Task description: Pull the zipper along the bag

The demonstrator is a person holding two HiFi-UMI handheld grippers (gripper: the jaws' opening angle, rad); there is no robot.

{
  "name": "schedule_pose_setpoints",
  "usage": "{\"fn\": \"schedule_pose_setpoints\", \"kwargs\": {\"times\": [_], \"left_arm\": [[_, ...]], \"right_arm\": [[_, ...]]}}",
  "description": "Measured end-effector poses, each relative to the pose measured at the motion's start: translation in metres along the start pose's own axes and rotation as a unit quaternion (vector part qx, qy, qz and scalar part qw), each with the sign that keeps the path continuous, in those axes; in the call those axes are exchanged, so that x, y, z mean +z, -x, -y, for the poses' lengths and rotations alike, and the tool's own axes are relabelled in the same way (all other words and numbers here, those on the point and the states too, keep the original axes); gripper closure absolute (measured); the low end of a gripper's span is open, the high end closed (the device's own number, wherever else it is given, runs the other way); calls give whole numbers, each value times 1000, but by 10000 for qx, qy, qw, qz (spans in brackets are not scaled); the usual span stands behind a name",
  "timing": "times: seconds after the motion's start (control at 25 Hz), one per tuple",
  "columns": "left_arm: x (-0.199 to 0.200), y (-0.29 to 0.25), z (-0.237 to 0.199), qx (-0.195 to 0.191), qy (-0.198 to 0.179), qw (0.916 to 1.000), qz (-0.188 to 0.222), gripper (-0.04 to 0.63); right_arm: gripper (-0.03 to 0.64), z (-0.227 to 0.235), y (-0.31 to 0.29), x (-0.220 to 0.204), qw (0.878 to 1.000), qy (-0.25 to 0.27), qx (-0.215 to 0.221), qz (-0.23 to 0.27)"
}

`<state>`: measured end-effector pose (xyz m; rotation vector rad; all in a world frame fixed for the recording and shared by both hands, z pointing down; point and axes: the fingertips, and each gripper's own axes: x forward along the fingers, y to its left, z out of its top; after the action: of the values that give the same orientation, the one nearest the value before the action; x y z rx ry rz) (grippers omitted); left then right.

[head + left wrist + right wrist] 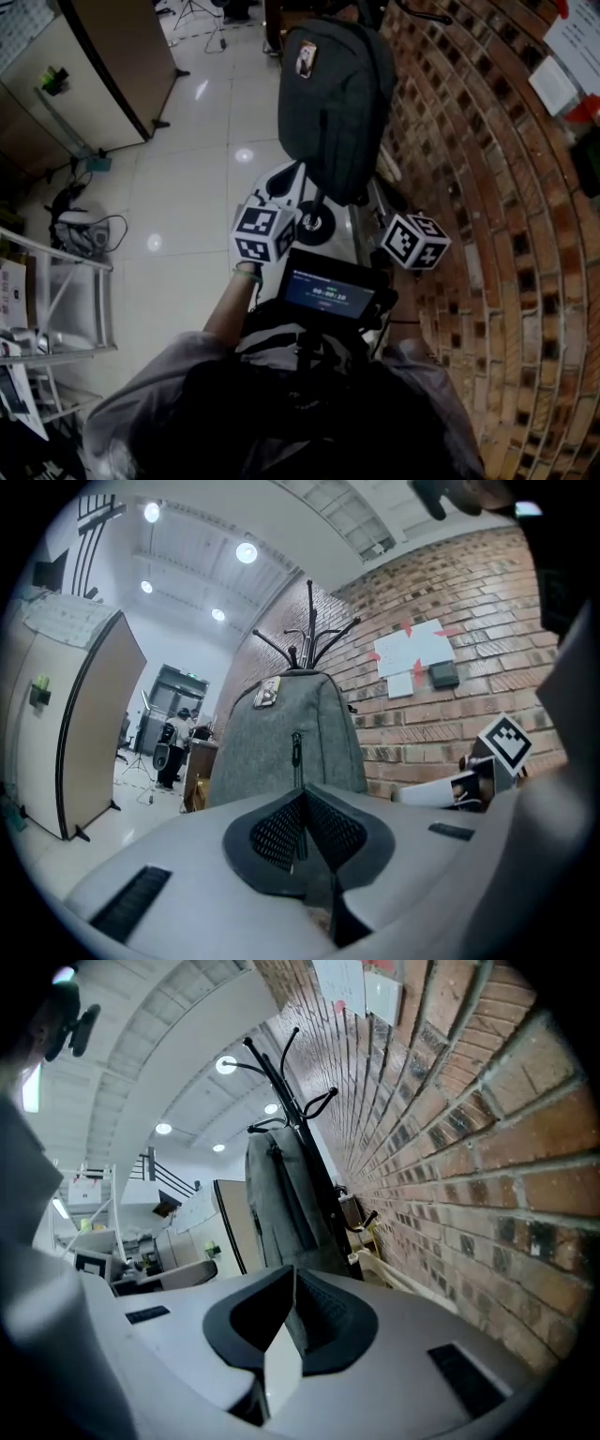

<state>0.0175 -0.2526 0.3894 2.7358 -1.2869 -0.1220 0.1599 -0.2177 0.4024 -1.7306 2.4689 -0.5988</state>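
A grey backpack [333,103] hangs upright from a black coat stand [307,635] beside a brick wall. Its front zipper runs down the middle, and a black zipper pull [296,752] hangs in line with my left gripper [301,822]. That gripper is shut with nothing between its pads and stays short of the bag. My right gripper [293,1307] is also shut and empty, pointing at the side of the backpack [281,1204] from near the wall. In the head view both marker cubes [262,232] [414,241] sit just below the bag.
The brick wall [497,206] runs close along the right. A beige partition [94,66] stands at the far left, with cables on the tiled floor [187,206] and a white rack [56,300] at the left. A person [173,742] stands far behind. A small screen [333,291] sits at chest height.
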Motion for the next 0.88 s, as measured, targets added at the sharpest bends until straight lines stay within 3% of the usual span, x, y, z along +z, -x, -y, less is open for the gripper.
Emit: {"fn": "schedule_pose_setpoints", "kwargs": {"times": [0.32,0.88], "left_arm": [[-12,4,8,-5,-168,9997,-152,589],[-13,11,-1,150,-147,9996,-187,589]], "right_arm": [[617,-10,-3,-38,9993,253,-155,-219],[618,-49,-21,-7,9977,658,4,152]]}}
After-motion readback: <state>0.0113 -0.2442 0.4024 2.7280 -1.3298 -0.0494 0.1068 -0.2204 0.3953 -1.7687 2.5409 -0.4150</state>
